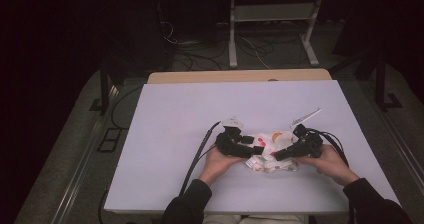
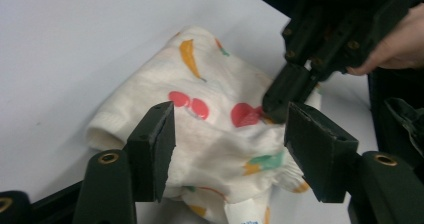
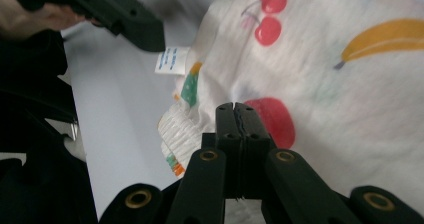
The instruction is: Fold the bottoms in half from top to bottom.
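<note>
With the fruit-print cloth (image 1: pixel 270 151) bunched on the table (image 1: pixel 170 134), the right gripper (image 3: pixel 235 115), jaws pressed shut, seems to pin the fabric, so the left gripper (image 2: pixel 227 134), jaws apart astride a fold, should bite deep before lifting.

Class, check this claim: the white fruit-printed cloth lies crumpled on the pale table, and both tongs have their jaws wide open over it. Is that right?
Not quite. The left tongs stand open over the white fruit-printed cloth on the pale table, but the right gripper view shows the right tongs with jaws shut.
</note>
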Motion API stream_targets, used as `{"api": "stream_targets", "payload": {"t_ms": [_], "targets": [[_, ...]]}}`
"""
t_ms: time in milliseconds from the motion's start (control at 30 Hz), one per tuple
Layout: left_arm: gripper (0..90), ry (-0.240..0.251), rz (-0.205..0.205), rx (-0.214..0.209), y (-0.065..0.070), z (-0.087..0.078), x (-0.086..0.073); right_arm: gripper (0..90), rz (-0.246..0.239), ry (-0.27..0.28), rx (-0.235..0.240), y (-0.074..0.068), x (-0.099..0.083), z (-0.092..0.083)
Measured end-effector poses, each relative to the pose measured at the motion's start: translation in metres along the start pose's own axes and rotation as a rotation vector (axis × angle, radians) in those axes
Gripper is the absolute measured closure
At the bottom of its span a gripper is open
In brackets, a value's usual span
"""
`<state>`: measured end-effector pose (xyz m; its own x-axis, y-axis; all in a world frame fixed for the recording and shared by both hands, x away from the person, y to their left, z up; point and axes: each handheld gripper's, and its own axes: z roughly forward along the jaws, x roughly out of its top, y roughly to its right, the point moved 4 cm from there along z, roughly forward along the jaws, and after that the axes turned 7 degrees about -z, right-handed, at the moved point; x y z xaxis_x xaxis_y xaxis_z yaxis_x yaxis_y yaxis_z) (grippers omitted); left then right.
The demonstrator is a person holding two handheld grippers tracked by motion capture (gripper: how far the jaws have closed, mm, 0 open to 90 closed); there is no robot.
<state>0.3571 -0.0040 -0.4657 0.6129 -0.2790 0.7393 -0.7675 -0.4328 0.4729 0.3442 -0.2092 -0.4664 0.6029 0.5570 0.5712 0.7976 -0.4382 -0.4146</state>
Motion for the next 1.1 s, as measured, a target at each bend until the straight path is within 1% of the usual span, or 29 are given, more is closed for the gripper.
{"api": "stream_targets", "payload": {"t_ms": [100, 167, 300, 500, 633, 700, 867, 900, 933, 1000, 1100], "targets": [[33.5, 0.007, -0.019, 0.005, -0.002, 0.001, 0.0, 88.4, 0.005, -0.014, 0.0, 0.001, -0.004, 0.004], [33.0, 0.009, -0.024, 0.007, -0.003, 0.002, 0.0, 88.5, 0.01, -0.018, -0.006, 0.002, -0.006, 0.005], [31.5, 0.02, -0.038, 0.016, -0.005, 0.002, 0.001, 88.7, 0.0, -0.039, -0.017, 0.003, -0.009, 0.011], [29.3, 0.044, -0.063, 0.037, -0.01, 0.0, 0.004, 88.7, -0.009, -0.031, -0.029, 0.002, -0.011, 0.012], [27.3, 0.048, -0.069, 0.049, -0.013, -0.002, 0.005, 87.1, -0.017, -0.024, -0.032, 0.001, -0.012, 0.011], [26.2, 0.041, -0.071, 0.056, -0.014, -0.002, 0.006, 82.5, -0.024, -0.008, -0.022, 0.0, -0.011, 0.009], [25.1, 0.048, -0.078, 0.061, -0.016, -0.003, 0.007, 73.4, -0.04, 0.061, -0.025, 0.0, -0.005, -0.004], [25.0, 0.049, -0.078, 0.065, -0.017, -0.003, 0.007, 69.2, -0.043, 0.082, -0.028, 0.001, -0.003, -0.008], [25.0, 0.051, -0.08, 0.066, -0.017, -0.003, 0.007, 63.8, -0.046, 0.097, -0.038, 0.002, -0.001, -0.011], [24.6, 0.051, -0.083, 0.075, -0.02, -0.003, 0.007, 57.5, -0.054, 0.13, -0.054, 0.004, 0.002, -0.017], [24.6, 0.054, -0.095, 0.081, -0.024, -0.004, 0.008, 46.8, -0.056, 0.156, -0.086, 0.008, 0.005, -0.024]]}}
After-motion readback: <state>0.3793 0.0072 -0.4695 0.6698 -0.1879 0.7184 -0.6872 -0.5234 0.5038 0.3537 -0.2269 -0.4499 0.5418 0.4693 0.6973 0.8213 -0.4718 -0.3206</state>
